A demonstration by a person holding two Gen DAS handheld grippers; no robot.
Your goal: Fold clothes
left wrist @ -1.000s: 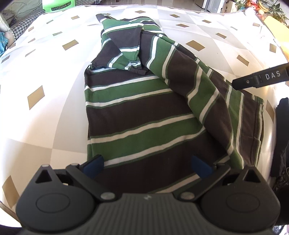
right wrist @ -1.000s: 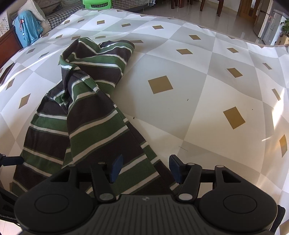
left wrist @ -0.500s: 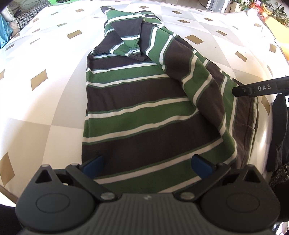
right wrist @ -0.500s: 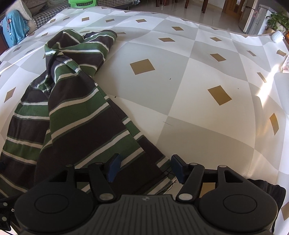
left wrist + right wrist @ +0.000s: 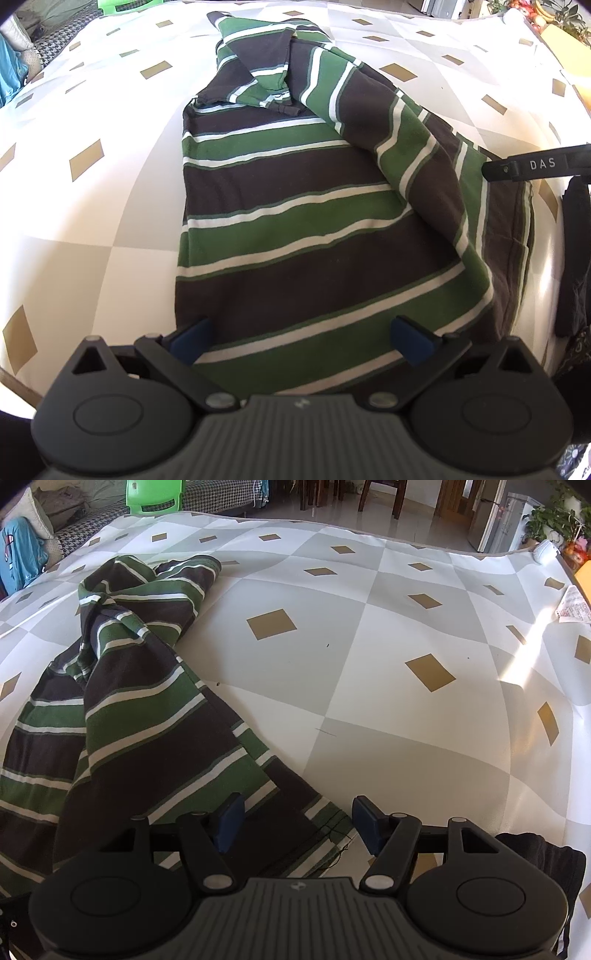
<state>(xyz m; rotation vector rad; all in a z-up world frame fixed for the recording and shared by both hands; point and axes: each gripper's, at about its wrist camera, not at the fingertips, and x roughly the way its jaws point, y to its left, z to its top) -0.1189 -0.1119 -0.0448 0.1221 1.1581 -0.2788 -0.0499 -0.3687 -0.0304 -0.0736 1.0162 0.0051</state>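
Standing wide apart, the two blue pads of the left gripper [image 5: 302, 341] frame the near hem of the one striped shirt [image 5: 314, 229] and press on nothing. Its body tilts steeply down over that hem. The right gripper [image 5: 298, 821] also has two blue pads, parted, and its jaws have just been opening; the shirt's near right corner lies between them, loose, with frayed threads showing. It too points steeply down. One shirt lies on the patterned tablecloth [image 5: 406, 709], in green, dark brown and white stripes, its right side folded over the middle and its collar end farthest from both grippers. Beyond the shirt stands one green plastic chair [image 5: 155, 496].
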